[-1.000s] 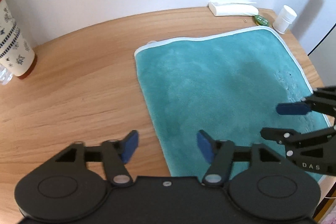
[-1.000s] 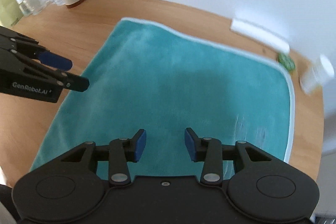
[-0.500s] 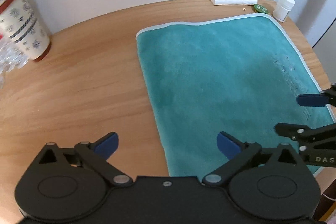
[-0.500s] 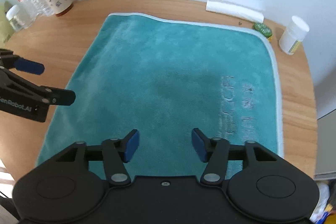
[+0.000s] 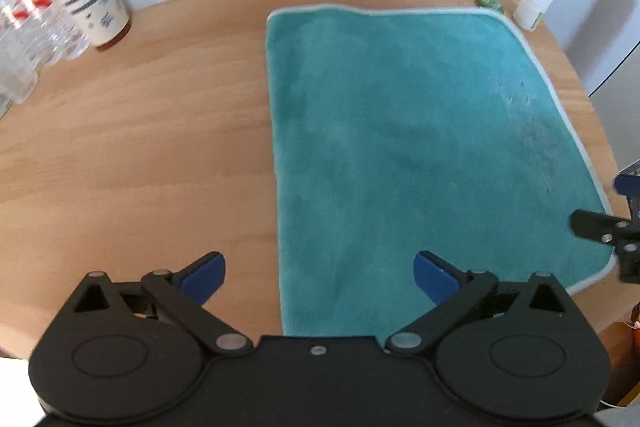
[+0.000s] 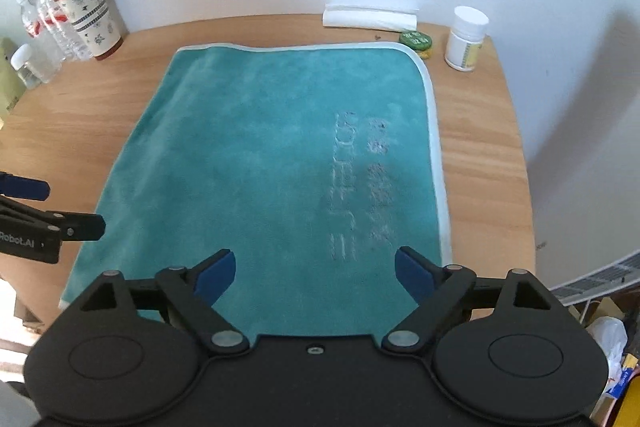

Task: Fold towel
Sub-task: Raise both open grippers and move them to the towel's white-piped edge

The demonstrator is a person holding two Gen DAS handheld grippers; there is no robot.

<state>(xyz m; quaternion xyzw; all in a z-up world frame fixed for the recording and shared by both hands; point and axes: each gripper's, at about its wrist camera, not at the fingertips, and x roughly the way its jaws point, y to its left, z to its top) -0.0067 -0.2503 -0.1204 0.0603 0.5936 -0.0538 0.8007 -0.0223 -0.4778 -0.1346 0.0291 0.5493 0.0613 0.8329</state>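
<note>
Now the teal towel [image 6: 280, 163] lies flat on the wooden table [image 5: 132, 147]. It looks soft, light and floppy, so its near corners seem best to pinch. Left gripper [image 5: 318, 273] and right gripper [image 6: 314, 273] have just opened wide, holding nothing.

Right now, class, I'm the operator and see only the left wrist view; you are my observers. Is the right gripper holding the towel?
Observer: No. The right gripper hangs over the towel. Its jaws are wide and have just been opening, with nothing between them.
Operator: What are the pale marks near the towel's right edge?
Observer: They are embossed lettering, running along that edge.
Operator: Is there anything by the water bottles that I can't see?
Observer: A small white-capped bottle stands beside the water bottles, near the table's left edge.
</note>
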